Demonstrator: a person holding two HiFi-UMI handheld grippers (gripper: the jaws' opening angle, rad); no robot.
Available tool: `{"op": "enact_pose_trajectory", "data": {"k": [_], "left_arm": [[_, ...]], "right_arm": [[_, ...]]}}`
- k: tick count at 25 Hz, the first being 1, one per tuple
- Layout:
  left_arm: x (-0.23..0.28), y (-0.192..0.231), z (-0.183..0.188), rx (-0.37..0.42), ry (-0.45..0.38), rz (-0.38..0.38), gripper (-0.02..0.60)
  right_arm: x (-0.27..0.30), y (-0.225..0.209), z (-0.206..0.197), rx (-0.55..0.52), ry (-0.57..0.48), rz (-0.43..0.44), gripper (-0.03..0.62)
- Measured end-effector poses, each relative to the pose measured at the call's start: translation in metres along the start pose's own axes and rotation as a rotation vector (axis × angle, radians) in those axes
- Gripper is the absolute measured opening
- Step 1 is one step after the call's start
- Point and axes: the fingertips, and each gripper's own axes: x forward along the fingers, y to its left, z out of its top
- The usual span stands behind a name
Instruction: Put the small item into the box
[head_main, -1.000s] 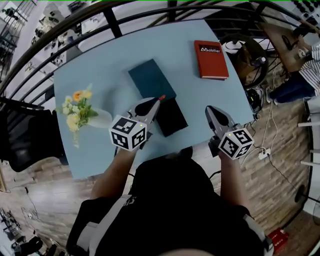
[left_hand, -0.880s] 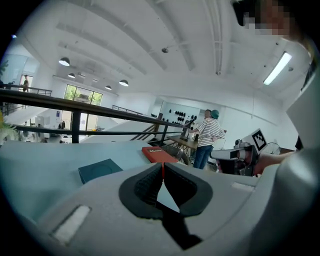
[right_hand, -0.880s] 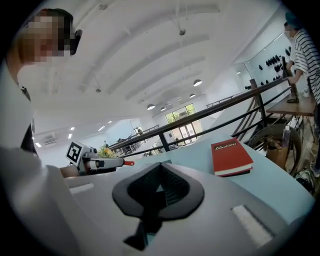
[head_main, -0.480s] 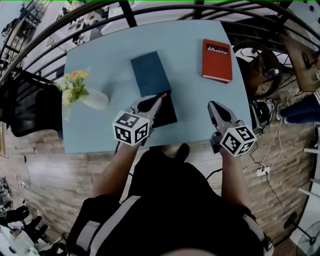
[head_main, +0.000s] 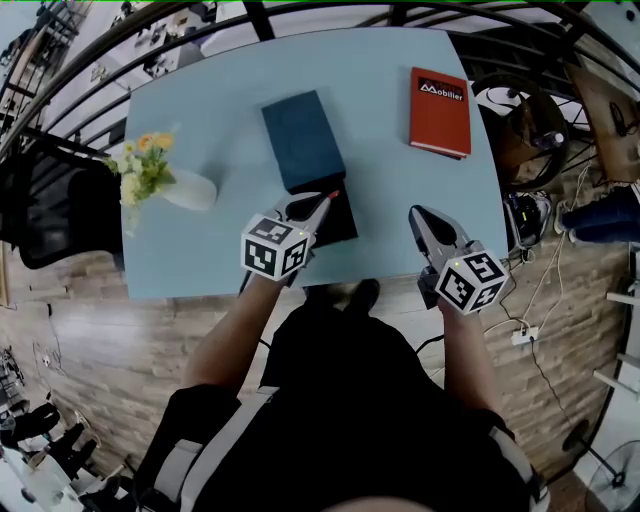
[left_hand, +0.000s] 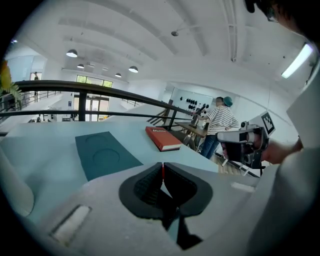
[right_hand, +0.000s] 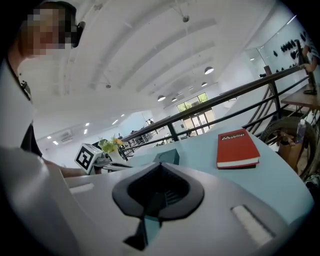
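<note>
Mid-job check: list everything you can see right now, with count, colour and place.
table: 1, light blue, centre of view
box: 1, teal, mid-table
black tray: 1, black, at the box's near end
book: 1, red, far right of table
vase of flowers: 1, white with yellow and orange blooms, table's left side
small item: 1, red, between the left gripper's jaws
chair: 1, black, left of table
bystander: 1, striped shirt, beyond the table
left gripper: 1, grey, shut on small item, over black tray
right gripper: 1, grey, shut, empty, near table's near edge
</note>
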Motion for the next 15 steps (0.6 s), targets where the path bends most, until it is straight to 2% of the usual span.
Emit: {"op": "enact_pose_trajectory", "data": {"k": [7,15], "left_arm": [[0.016,0.016,-0.027,-0.021,0.082,-0.016,0.020],[0.038,0.023,-0.067,0.002,0.232,-0.045,0.020]], "right_arm": [[0.016,0.008,-0.014,0.003,0.036,0.007,0.002],[0.017,0.011,-0.023,0.021,0.044,-0.010,0.002]]}}
